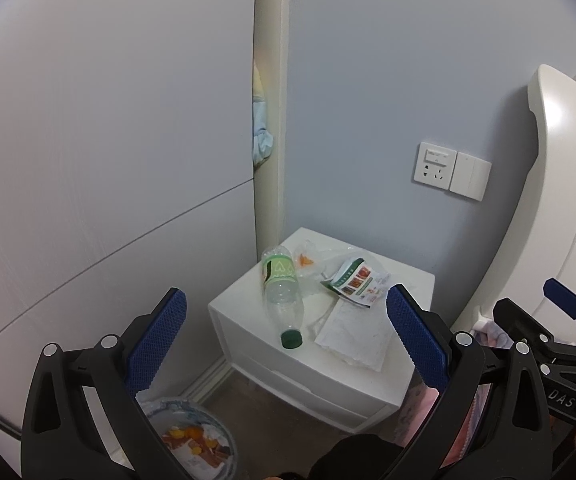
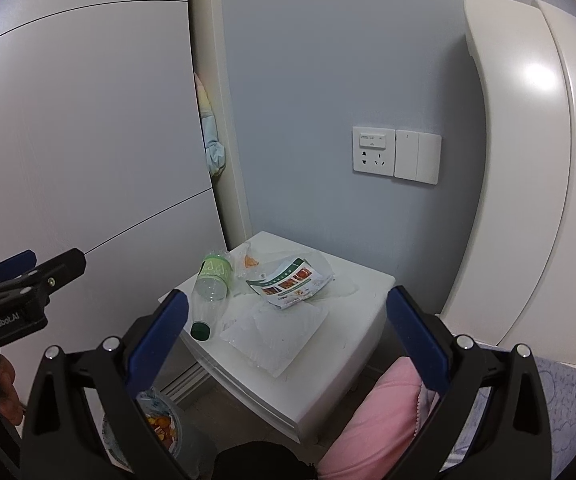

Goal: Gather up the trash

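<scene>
1. Both grippers, left and right, are held wide open and empty.
2. The bottle lies at frame centre on the nightstand, beside wrappers and a napkin.
3. The bottle could be rolled off by a glancing pinch; the napkin could be dragged.
4. A bin is seen lower left, sockets on the blue wall.

Print on leaflet too small for me to read. Bottle label text same. Bin by floor mostly hidden behind my left tong's finger; contents only orange and brown blur. In right wrist view bin again half covered by finger. Pink cloth cut off by bottom edge. Clear bag contents unclear, just orange bit. Fabric in wardrobe gap only sliver showing.
</scene>
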The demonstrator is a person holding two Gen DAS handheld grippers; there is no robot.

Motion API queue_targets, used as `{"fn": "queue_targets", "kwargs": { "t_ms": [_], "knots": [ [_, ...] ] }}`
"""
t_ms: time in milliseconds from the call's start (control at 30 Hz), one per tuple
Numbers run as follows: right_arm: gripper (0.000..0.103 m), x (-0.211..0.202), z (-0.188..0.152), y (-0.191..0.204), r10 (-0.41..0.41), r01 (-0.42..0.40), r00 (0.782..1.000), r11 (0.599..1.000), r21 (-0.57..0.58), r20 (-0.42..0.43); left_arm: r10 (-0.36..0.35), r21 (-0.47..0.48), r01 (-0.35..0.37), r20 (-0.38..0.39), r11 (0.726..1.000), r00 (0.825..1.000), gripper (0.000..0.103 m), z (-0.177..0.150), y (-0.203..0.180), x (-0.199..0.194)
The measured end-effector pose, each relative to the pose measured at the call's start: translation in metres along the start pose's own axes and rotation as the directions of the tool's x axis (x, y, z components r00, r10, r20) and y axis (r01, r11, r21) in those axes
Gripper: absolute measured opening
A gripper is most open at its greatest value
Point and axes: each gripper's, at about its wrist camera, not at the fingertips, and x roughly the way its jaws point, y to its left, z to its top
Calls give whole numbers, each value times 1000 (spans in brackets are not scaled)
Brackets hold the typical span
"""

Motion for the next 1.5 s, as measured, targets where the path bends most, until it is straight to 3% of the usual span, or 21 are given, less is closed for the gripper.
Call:
{"fn": "queue_targets", "kwargs": {
  "t_ms": [167,1500],
  "knots": [
    [97,1,3,-1,32,-32,999,999,-13,-3,11,-12,-11,5,1000,1000,97,-1,2,-3],
    [97,30,-4,-12,36,-36,999,999,2,-37,23,-7,-23,-55,1000,998,97,-5,-6,29]
  ]
}}
